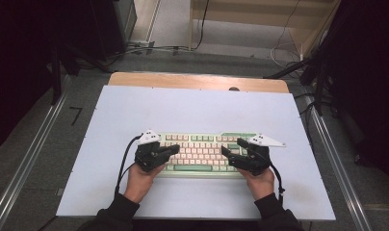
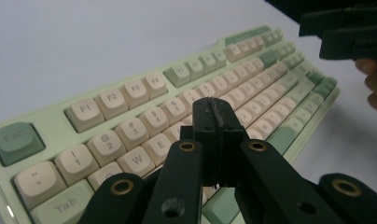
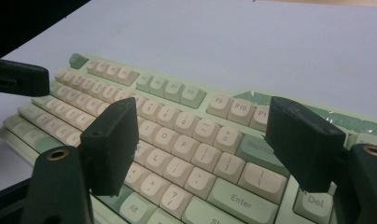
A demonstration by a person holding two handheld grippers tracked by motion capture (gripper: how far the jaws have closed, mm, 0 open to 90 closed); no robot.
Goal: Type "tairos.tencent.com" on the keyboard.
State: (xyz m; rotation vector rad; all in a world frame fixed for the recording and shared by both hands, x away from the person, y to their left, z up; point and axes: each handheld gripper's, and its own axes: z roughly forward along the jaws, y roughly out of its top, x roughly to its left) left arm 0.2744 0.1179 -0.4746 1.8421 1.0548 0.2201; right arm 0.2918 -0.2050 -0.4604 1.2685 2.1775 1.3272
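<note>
Green-and-cream keyboard (image 1: 202,151) lay untouched on the desk (image 1: 192,110), left gripper (image 2: 219,122) fingers pressed together, right gripper (image 3: 210,140) fingers wide, pressing seemingly not begun.

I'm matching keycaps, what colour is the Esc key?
Muted sage green Esc key, clearest in the left gripper view.

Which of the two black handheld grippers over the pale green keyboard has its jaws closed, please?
The left gripper: its jaws meet over the keyboard, while the right gripper has its jaws wide apart.
</note>
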